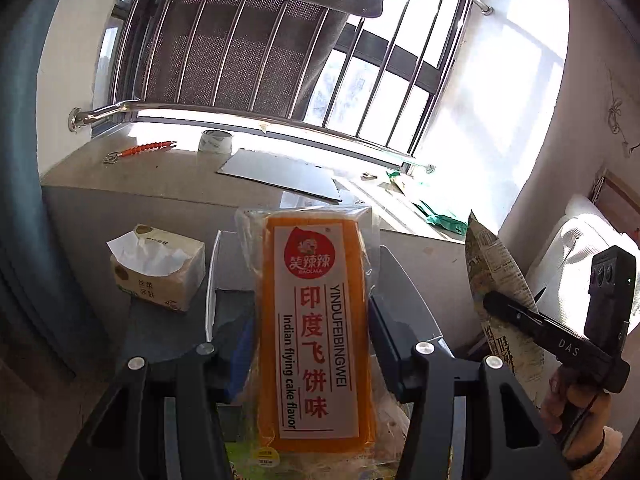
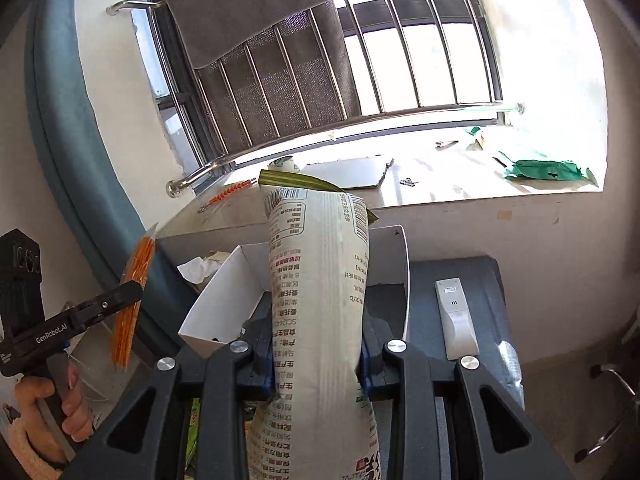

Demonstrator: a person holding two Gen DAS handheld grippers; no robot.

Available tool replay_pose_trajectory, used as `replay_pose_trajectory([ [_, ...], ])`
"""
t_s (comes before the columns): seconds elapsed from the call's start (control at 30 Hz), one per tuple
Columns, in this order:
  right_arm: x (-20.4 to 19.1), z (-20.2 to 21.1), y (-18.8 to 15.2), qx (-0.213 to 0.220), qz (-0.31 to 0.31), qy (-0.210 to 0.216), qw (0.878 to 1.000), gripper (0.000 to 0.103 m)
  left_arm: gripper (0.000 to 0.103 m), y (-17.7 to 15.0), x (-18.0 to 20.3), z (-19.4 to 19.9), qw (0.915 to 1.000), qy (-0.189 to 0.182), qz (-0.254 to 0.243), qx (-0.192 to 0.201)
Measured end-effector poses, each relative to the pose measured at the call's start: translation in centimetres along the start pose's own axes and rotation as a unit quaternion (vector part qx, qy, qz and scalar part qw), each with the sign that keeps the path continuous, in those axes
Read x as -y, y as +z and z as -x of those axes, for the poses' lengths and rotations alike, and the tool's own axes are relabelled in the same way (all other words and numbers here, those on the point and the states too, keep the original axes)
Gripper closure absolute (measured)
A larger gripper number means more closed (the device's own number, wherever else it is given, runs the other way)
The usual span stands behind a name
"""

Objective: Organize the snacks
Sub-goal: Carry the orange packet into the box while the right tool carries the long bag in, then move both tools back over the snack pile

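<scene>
Left gripper (image 1: 316, 344) clamps orange flying-cake packet (image 1: 316, 320) at frame centre; right gripper (image 2: 318, 356) squeezes tall beige snack bag (image 2: 320, 300), centre frame; white box (image 2: 224, 300) open behind, mid-frame; likely best: lower one snack at time, keep upright, avoid box wall.

**Count of Things in View**

Two snack packs: one orange pack (image 1: 316, 328) and one pale printed bag (image 2: 320, 320). Two grippers: left gripper (image 1: 312, 320), right gripper (image 2: 318, 354). One white box (image 2: 224, 300), one tissue pack (image 1: 158, 268) at the near left. One remote control (image 2: 456, 316) at the right. On the far sill: one tape roll (image 1: 216, 142), one orange-handled tool (image 1: 146, 148), one flat grey sheet (image 1: 280, 178), one green wrapper (image 2: 548, 170). One grey cloth (image 2: 256, 8) over the window bars.
</scene>
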State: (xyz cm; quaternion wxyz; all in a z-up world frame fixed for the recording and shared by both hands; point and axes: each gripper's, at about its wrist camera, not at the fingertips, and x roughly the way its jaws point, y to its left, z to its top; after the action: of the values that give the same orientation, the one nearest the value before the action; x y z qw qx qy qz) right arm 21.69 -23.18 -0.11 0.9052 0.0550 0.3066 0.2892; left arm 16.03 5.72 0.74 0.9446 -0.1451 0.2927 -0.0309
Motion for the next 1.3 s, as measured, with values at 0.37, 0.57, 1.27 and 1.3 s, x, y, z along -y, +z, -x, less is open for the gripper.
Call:
replay_pose_trajectory([
  [0.37, 1.8, -12.4, 5.5, -0.074, -0.003, -0.084, 0.994, 0.069, 0.023, 4.8, -1.1, -12.1, 0.9944, 0.069, -0.018, -0.079],
  [0.57, 3.2, -12.8, 5.5, -0.043, -0.021, -0.087, 0.995, 0.0, 0.0, 4.3, -3.1, -12.0, 0.9929, 0.086, 0.002, -0.082],
  [1.27, -0.5, 1.1, -0.1, 0.021, -0.002, 0.037, 0.999, 0.0, 0.0, -2.1, -0.8, 4.0, 0.9983, 0.033, -0.046, 0.016],
  [1.3, -0.8, 2.1, -1.1, 0.027, 0.003, 0.037, 0.999, 0.0, 0.0, -3.1, -0.6, 5.0, 0.9977, 0.04, -0.05, 0.019],
])
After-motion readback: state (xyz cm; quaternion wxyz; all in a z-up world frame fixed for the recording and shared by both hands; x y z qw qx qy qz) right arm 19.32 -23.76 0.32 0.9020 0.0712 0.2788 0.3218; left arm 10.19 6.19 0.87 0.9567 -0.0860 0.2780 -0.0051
